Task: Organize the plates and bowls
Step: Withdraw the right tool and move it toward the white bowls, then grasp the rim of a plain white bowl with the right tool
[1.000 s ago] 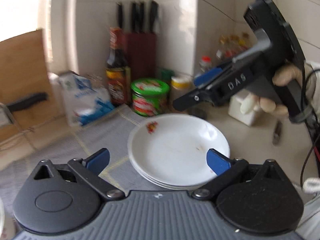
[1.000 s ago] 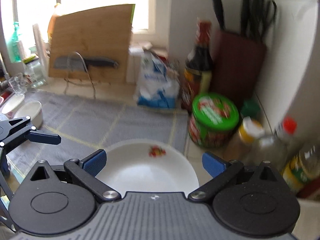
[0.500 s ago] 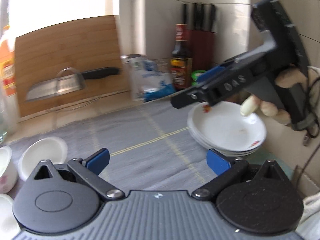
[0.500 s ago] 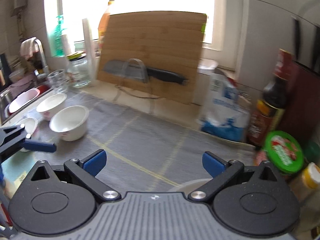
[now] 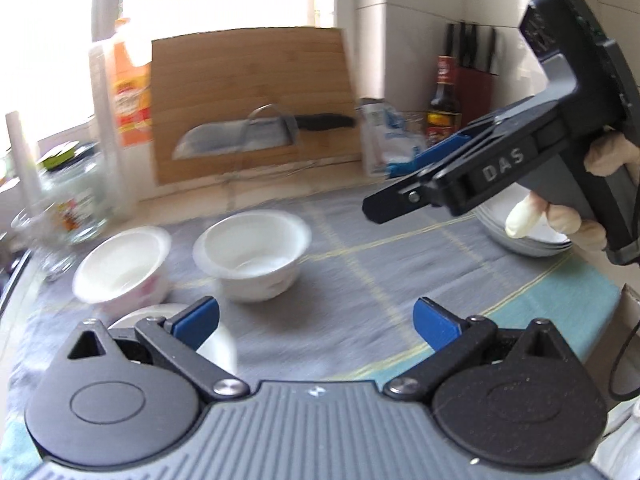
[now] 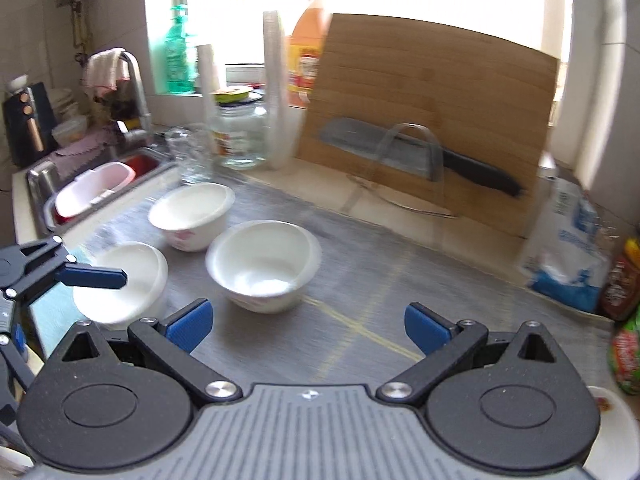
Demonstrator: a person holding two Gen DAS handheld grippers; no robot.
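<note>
Plates point(image 5: 520, 240) sitting stacked at mat's point(image 5: 360, 264) right end, looks done. 3 bowls point(image 6: 264, 264) sitting loose at left, unstacked. L gripper point(image 5: 316, 318) & R gripper point(image 6: 306, 326) both hanging wide apart, holding nothing. Bowls prob next.

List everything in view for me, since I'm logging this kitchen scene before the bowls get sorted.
bowls: three, white, grouped on the grey mat's left part
plates: one stack, white, right end of the mat, partly hidden behind the right gripper
mat: one, grey with yellow lines, over the counter
cutting board: one, wooden, leaning at the window
cleaver: one, black handle, in a wire stand before the board
glass jar: one, clear, by the sink
white bag: one, white and blue, right of the board
sauce bottle: one, dark, beside the knife block
left gripper: open, empty
right gripper: open, empty
</note>
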